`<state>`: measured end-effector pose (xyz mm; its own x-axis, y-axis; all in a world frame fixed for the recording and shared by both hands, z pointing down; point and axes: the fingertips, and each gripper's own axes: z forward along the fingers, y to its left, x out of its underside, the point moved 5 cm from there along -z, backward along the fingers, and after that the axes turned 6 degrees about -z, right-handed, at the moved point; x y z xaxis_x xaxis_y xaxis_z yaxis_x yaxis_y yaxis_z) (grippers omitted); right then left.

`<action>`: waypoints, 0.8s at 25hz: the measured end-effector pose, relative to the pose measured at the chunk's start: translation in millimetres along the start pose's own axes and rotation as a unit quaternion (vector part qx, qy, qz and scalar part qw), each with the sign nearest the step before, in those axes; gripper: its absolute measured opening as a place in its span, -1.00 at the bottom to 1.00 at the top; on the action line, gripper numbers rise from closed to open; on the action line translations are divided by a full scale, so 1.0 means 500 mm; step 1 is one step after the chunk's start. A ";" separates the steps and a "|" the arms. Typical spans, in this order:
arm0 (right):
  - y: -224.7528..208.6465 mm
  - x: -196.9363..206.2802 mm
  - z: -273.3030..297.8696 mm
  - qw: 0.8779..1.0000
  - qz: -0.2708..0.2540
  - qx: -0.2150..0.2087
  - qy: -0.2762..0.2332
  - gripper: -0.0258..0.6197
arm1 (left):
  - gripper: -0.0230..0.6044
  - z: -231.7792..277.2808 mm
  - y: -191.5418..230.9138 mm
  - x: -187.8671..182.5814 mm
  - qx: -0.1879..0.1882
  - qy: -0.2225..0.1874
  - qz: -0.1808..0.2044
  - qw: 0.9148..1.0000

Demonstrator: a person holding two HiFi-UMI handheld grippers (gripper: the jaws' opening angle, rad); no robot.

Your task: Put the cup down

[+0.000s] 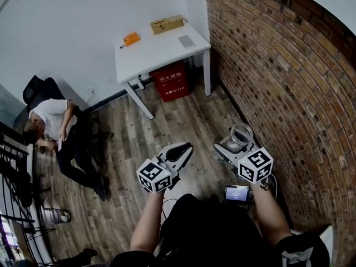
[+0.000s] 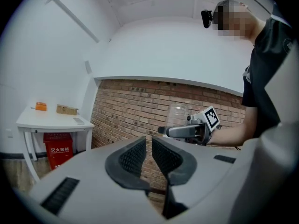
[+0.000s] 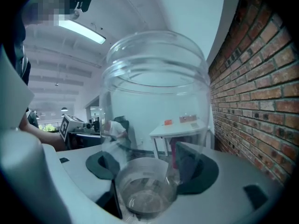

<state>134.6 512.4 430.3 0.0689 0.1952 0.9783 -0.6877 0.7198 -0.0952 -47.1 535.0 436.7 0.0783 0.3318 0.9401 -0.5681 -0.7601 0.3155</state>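
While my right gripper (image 3: 154, 166) clamps the clear plastic cup (image 3: 154, 97) aloft at the head view's lower right, with my left gripper (image 2: 150, 157) closed on nothing, the set-down is not yet done.

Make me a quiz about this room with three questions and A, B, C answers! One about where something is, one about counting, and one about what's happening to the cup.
1. Where is the red box?
A under the white table
B on top of it
C in a gripper

2. How many things lie on that table?
A one
B three
C six

3. The clear cup is:
A standing on the floor
B lying on the table
C held by the right gripper

Answers:
1 A: the box shows between the table's legs.
2 B: an orange thing, a cardboard box and a grey flat thing.
3 C: the jaws clasp its sides in the right gripper view.
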 end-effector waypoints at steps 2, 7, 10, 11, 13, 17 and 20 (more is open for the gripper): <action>-0.015 0.008 -0.001 1.000 0.005 -0.002 0.001 0.12 | -0.79 0.007 0.008 0.007 -0.008 0.003 -0.003 1.000; -0.062 0.015 0.018 1.000 0.012 0.000 0.006 0.12 | -0.79 0.038 0.045 0.006 -0.017 0.007 -0.010 1.000; -0.096 0.015 0.044 1.000 0.011 0.003 0.009 0.12 | -0.79 0.070 0.080 -0.005 -0.008 -0.002 -0.015 1.000; -0.108 0.018 0.055 1.000 0.011 0.005 0.012 0.12 | -0.79 0.083 0.094 -0.007 -0.003 -0.003 -0.017 1.000; -0.136 0.023 0.083 1.000 0.010 0.009 0.018 0.12 | -0.79 0.112 0.130 -0.009 0.004 0.000 -0.018 1.000; -0.210 0.023 0.153 0.999 0.011 0.024 0.024 0.12 | -0.79 0.179 0.231 -0.021 0.017 0.002 -0.021 1.000; -0.274 0.003 0.226 0.999 0.010 0.038 0.026 0.12 | -0.79 0.228 0.326 -0.053 0.025 -0.001 -0.024 0.999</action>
<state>147.1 338.7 465.6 0.0907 0.2460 0.9650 -0.7424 0.6626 -0.0991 -48.3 338.6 477.7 0.1049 0.3672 0.9242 -0.5223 -0.7705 0.3654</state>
